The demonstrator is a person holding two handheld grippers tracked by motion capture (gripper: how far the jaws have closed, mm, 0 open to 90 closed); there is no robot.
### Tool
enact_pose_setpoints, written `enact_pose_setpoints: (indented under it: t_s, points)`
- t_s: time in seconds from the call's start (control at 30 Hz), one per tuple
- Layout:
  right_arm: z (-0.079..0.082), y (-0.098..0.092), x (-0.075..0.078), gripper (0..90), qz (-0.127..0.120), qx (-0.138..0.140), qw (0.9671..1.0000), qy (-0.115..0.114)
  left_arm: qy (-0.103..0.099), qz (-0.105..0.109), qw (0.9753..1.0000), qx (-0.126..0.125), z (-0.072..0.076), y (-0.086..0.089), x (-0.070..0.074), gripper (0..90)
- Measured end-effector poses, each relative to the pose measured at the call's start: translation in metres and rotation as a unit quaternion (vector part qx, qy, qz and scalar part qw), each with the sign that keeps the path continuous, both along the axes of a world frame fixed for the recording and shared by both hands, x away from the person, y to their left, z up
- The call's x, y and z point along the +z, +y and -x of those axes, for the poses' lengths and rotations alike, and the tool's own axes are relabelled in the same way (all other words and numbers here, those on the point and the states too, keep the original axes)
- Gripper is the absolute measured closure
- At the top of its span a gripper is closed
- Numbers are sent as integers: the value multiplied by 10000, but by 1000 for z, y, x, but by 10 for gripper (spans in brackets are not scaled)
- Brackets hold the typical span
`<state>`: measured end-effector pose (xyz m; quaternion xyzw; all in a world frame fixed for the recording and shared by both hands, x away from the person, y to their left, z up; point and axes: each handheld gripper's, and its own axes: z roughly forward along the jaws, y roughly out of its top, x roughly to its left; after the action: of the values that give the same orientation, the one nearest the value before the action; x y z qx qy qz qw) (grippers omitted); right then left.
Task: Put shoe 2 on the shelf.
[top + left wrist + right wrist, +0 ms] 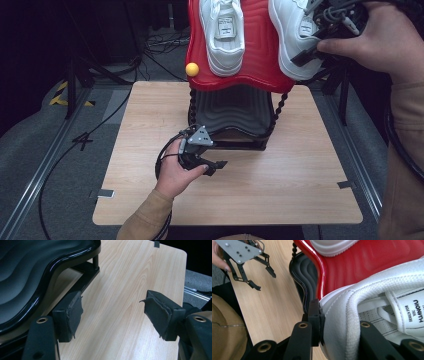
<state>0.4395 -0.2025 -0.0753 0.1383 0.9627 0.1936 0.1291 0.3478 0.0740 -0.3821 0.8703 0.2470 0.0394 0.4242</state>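
One jaw hidden inside the shoe (372, 305), right hand-held gripper (337, 322) pinches its collar.

Two white shoes (225, 30), one ball (192, 69), seemingly.

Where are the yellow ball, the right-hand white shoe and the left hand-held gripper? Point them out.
yellow ball (192, 69), high view, its middle.
right-hand white shoe (292, 35), high view, its side wall.
left hand-held gripper (113, 311), left gripper view, midway between its open jaws.
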Motion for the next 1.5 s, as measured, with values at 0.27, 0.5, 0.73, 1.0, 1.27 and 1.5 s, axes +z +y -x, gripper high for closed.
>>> enact_pose_setpoints:
  t_s: [0.27,0.5,0.73,1.0,1.27,1.5]
  points:
    - [-15,19,0,757,12,54,10000,-56,10,-5,10000,38,4,3,1,312]
    - [-25,38,-7,757,154,126,9996,-184,-5,-9,10000,-31,5,0,1,311]
    - [-34,54,-19,756,269,149,9991,-289,-26,8,10000,-51,5,0,2,311]
    - [-35,70,-37,743,264,129,9988,-381,4,-39,9999,-101,5,-4,1,311]
    - [-35,79,-54,720,299,33,9986,-435,31,-54,9999,-113,4,-5,-1,311]
    - [-33,79,-55,705,272,-40,9983,-516,43,-95,9998,-141,4,-8,-3,311]
